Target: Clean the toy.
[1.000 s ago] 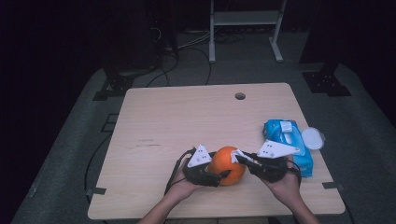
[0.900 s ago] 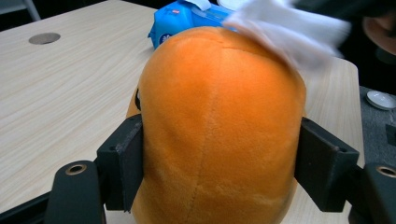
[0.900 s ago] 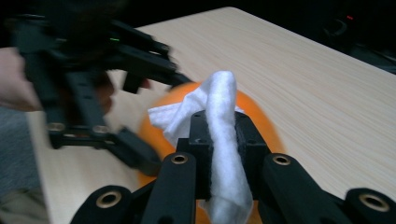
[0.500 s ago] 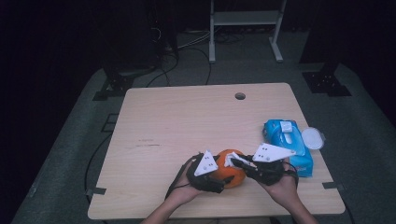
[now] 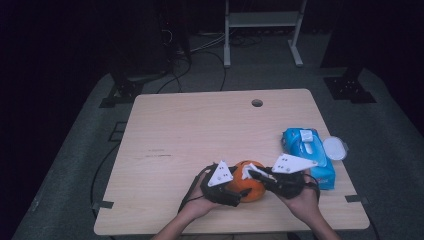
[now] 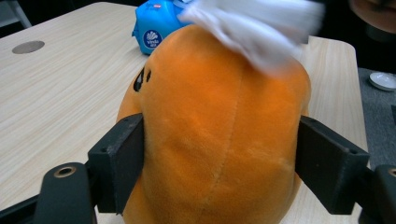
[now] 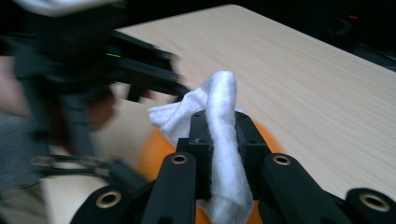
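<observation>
Orange plush [image 6: 219, 135] between left claw [image 5: 231, 192] pads, just widening | right claw [image 7: 219, 135] clenched on white wipe [image 7: 224, 140]

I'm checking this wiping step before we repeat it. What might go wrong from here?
The left gripper has just been opening its jaws around the orange plush toy; if the hold loosens further, the soft toy may roll or shift under the wiping. The right gripper pinches a white wipe by a narrow fold, which might slip out as it drags on the plush. The toy sits near the table front edge, so a push could send it off.
</observation>
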The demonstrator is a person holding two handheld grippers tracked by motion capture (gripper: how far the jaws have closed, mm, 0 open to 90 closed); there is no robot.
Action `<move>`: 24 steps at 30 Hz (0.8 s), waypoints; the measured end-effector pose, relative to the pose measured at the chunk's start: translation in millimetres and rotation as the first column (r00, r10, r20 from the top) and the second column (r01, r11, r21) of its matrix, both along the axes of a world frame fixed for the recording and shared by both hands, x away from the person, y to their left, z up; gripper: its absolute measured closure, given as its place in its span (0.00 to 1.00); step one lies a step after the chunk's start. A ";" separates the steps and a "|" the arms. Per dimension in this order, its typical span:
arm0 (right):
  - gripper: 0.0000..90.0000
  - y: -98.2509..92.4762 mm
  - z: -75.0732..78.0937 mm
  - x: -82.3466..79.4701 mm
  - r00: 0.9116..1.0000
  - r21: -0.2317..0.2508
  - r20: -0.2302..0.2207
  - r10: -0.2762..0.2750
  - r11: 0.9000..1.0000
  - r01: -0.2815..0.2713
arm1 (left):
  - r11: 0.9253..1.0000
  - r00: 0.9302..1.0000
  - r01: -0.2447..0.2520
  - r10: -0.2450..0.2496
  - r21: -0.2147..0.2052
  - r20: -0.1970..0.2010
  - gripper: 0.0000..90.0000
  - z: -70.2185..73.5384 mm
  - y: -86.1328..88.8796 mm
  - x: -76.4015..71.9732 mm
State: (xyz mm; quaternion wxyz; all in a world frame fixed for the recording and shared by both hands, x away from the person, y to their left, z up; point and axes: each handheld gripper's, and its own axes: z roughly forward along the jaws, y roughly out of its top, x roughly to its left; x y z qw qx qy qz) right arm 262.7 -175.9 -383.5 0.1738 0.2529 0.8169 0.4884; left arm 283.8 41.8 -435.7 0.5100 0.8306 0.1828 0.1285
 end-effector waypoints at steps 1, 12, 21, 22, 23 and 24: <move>0.88 6.0 0.7 -3.5 1.000 -0.031 0.014 0.008 0.999 -0.008 | 1.000 1.000 0.003 -0.003 0.003 0.001 0.25 -0.3 0.2 -0.4; 0.88 -25.6 -1.9 15.1 0.995 -0.026 -0.017 -0.096 0.995 0.095 | 1.000 0.999 0.029 -0.029 0.004 0.031 0.27 -3.7 0.1 -3.7; 0.88 -3.7 -0.5 4.6 1.000 -0.060 -0.026 -0.001 0.998 0.000 | 0.992 0.989 0.087 -0.097 0.092 0.114 0.25 -6.5 -8.5 -15.8; 0.88 -4.3 -0.4 5.5 1.000 -0.057 -0.030 -0.001 0.998 -0.001 | 0.992 0.989 0.090 -0.100 0.087 0.111 0.25 -6.6 -7.6 -15.1; 0.88 -9.3 0.6 8.5 0.999 -0.051 -0.032 -0.018 0.999 0.016 | 0.993 0.989 0.090 -0.099 0.080 0.110 0.26 -6.8 -7.3 -14.5; 0.88 -9.3 0.6 8.5 0.999 -0.051 -0.032 -0.018 0.999 0.016 | 0.993 0.989 0.091 -0.099 0.075 0.109 0.26 -6.9 -7.2 -14.0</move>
